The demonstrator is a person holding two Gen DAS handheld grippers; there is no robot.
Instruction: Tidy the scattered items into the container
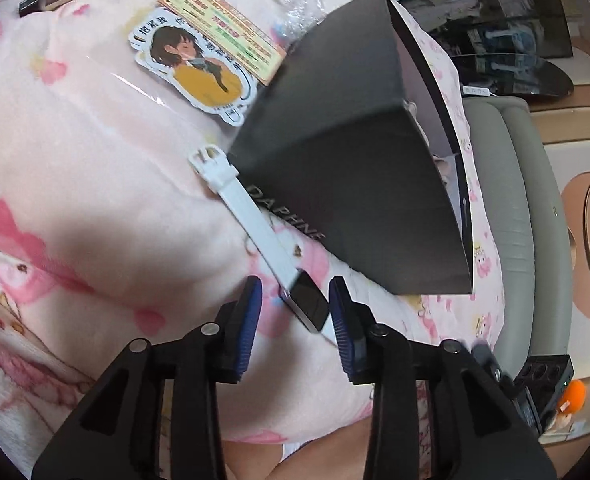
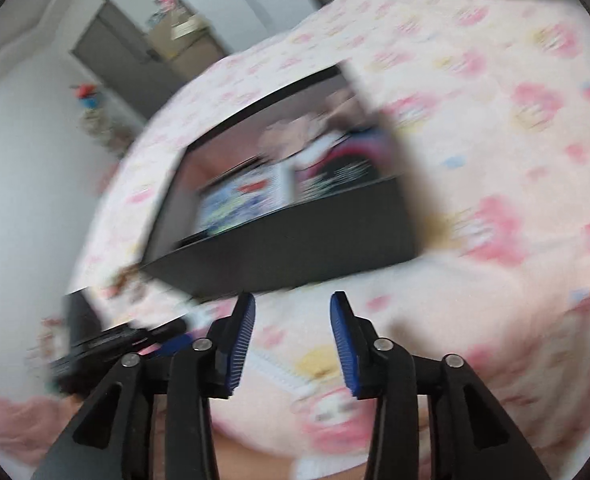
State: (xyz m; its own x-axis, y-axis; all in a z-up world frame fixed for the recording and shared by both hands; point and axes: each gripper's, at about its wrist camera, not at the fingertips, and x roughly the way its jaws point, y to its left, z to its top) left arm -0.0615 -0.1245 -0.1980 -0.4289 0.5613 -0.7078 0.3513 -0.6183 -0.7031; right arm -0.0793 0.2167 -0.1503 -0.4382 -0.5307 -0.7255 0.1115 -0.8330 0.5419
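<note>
Black cardboard box [image 1: 347, 160] on pink blanket [image 1: 95, 184]: light, rigid, already holds items.
White-strapped watch [image 1: 255, 220] lies beside box wall, dark face [image 1: 309, 304] between left gripper [image 1: 295, 308] pads, jaws part-open, not pressing. Judged light, glass fragile, strap floppy; grip case sides.
Right gripper [image 2: 293, 320]: jaws apart, empty.

Watch, sticker and card lying loose beside the black box

White-strapped watch [image 1: 273, 258] lies diagonally on the pink blanket, dark rectangular face toward the near end, buckle end touching the black box [image 1: 347, 184], whose side wall reads "DAPHNE". A cartoon-figure sticker [image 1: 199, 68] and a printed yellow card [image 1: 223, 30] overlap just behind the box. The right view, blurred, shows the box open, with mixed items inside.
</note>
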